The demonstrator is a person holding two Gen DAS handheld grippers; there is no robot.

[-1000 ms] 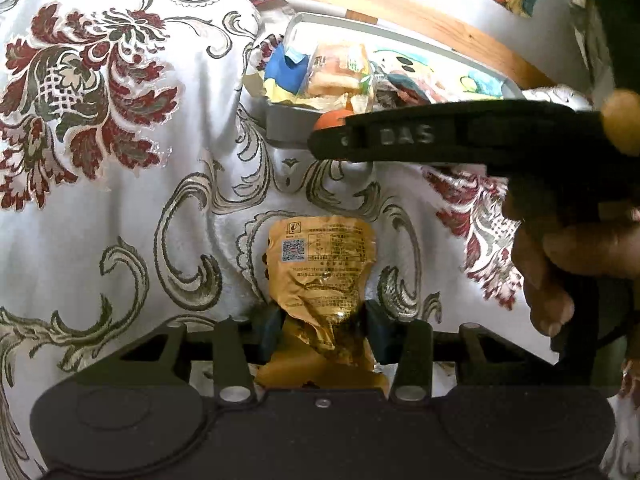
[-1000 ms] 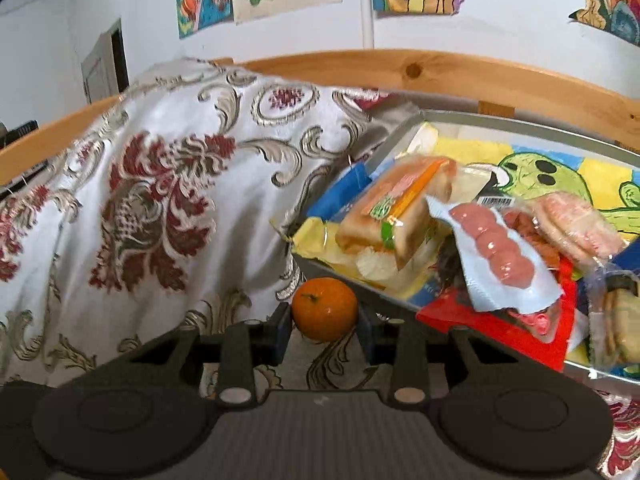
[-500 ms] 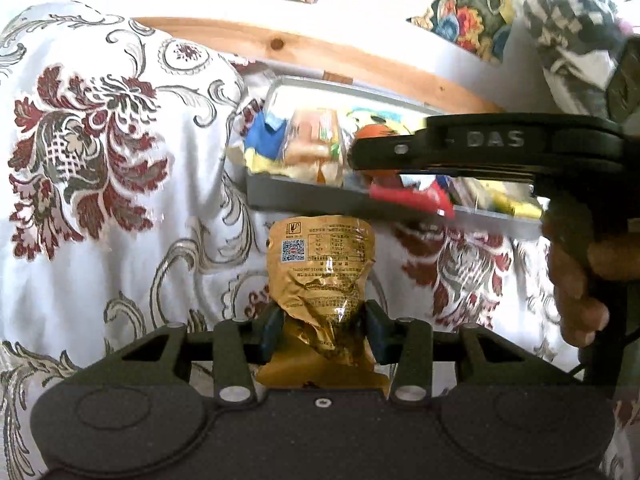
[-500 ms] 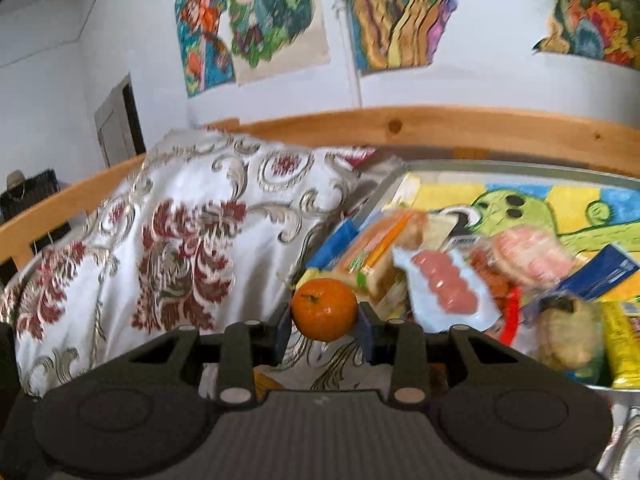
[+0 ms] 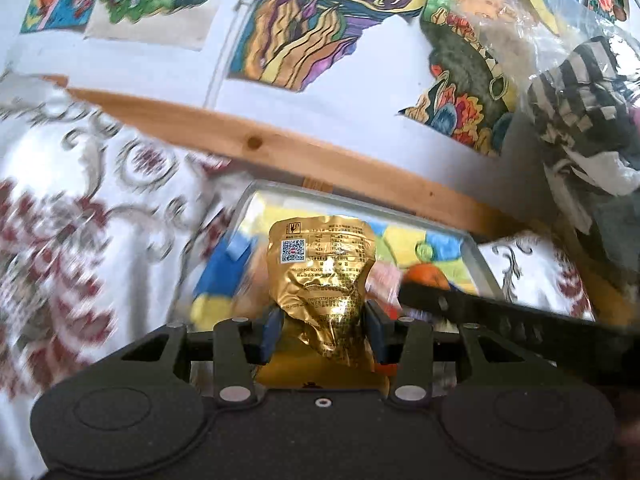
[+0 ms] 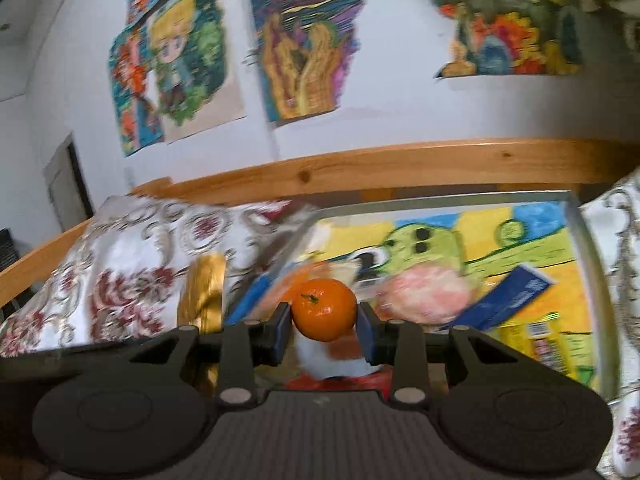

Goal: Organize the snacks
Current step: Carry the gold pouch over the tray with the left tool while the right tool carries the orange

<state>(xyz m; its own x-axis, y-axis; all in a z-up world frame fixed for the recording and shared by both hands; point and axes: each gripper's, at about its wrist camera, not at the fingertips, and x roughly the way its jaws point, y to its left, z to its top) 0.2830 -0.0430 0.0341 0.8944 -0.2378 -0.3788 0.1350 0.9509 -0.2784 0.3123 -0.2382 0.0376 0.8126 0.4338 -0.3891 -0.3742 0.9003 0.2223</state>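
To the left of the left gripper (image 5: 322, 330) spreads a white cloth with red floral and grey scroll patterns (image 5: 80, 240), blurred in this view. The left gripper is clamped on a crinkled gold foil snack packet (image 5: 324, 280), which stands upright between its pads with a QR code at its top left corner. Straight ahead of it, behind the packet, lies a grey-rimmed tray (image 5: 352, 202) holding blurred snack packs. Right of the packet, the right gripper's dark body crosses the left wrist view with an orange fruit showing above it.

In the right wrist view, the gold packet shows as a streak to the left of the right gripper (image 6: 324, 330). That gripper is closed on a small orange (image 6: 324, 309), stem facing the camera, pinched between both pads. Beyond and to the right sits the tray, its floor lined with a green cartoon drawing on yellow; a pink round pack (image 6: 424, 290) and a dark blue packet (image 6: 508, 296) lie there. A wooden rail (image 6: 400, 170) runs behind the tray, colourful drawings on the wall above.
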